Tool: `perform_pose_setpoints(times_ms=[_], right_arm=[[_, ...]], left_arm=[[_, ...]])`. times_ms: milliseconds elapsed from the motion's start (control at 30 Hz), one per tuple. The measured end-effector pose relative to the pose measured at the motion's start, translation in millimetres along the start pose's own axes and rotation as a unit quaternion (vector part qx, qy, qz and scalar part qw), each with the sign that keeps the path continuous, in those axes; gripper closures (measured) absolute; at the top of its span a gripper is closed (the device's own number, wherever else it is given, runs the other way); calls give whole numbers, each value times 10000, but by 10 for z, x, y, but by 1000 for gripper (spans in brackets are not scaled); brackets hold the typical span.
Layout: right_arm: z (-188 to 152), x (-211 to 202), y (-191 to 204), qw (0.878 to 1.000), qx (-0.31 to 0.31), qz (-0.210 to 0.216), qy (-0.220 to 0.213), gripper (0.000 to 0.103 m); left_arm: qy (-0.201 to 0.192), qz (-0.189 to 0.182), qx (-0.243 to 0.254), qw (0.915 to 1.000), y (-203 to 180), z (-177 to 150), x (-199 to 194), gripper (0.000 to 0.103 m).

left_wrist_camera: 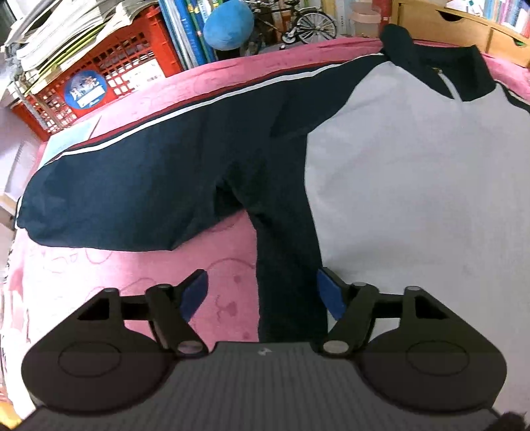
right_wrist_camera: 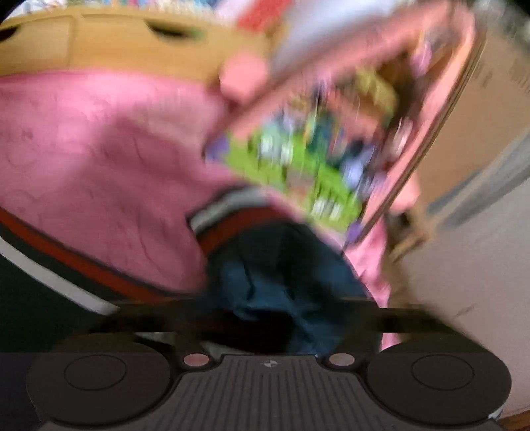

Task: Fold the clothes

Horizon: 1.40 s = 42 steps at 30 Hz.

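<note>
The left gripper (left_wrist_camera: pixel 261 295) is seen nearest the lens in the left wrist view, its two blue-padded fingers (left_wrist_camera: pixel 195 293) spread wide apart and nothing held between them. Between and just beyond the fingers the dark side strip of the jacket (left_wrist_camera: pixel 397 185) is seen, running down toward the gripper body. The jacket is laid flat on the pink blanket (left_wrist_camera: pixel 132 262), with its grey front panel to the right of the gripper and its navy collar at the far end. One navy sleeve (left_wrist_camera: pixel 132 192), edged with a white and red stripe, is stretched out to the left of the jacket's body. Beyond the jacket, past the far edge of the blanket, a red crate (left_wrist_camera: pixel 99 76), a row of books (left_wrist_camera: pixel 185 33), a blue plush toy (left_wrist_camera: pixel 228 26) and a model bicycle (left_wrist_camera: pixel 298 20) are seen.

The right wrist view is heavily blurred. The right gripper (right_wrist_camera: pixel 265 318) is found close over bunched navy cloth of the jacket (right_wrist_camera: pixel 281 275); its fingers cannot be made out, so it cannot be told whether they are apart, together or clamped on the cloth. A red and white striped edge of the jacket is seen just left of that cloth, on the pink blanket (right_wrist_camera: pixel 99 149). Behind the jacket a colourful box (right_wrist_camera: pixel 314 149) and wooden furniture (right_wrist_camera: pixel 116 43) are shown.
</note>
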State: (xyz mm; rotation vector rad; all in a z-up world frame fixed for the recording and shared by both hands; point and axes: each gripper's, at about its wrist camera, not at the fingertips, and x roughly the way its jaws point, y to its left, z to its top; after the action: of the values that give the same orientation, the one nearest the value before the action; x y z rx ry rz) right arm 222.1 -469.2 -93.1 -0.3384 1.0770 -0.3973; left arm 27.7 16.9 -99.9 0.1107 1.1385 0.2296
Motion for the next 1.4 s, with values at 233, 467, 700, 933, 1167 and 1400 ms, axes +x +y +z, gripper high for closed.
perform_pose_setpoints(times_ms=[233,467,700,933,1167,1400], right_arm=[[-586,-1344,-1067,9363,1295,-313,-3250,85],[-1279,-958,-1702,9678,2068,-1103,-913,27],[-1597,-1147,-885,9868,1347,-643,-625,8],[-752,-1121,613,9661,335,2165,-1369,0],[212,-777,1923,9256,-617,3542,-1180,11],[479,-959,2230,9219,-1016,3361,-1636,84]], left_arm=[[109,13,-353,9993,53,-2,6,28],[177,80,-304,9993,32,16,8,27],[241,51,-205,9995,12,5,-21,29],[100,-643,-299,9974,52,-110,-387,29],[0,-714,-97,9974,91,-37,-436,28],[321,-692,-207,9969,72,-315,-387,28]])
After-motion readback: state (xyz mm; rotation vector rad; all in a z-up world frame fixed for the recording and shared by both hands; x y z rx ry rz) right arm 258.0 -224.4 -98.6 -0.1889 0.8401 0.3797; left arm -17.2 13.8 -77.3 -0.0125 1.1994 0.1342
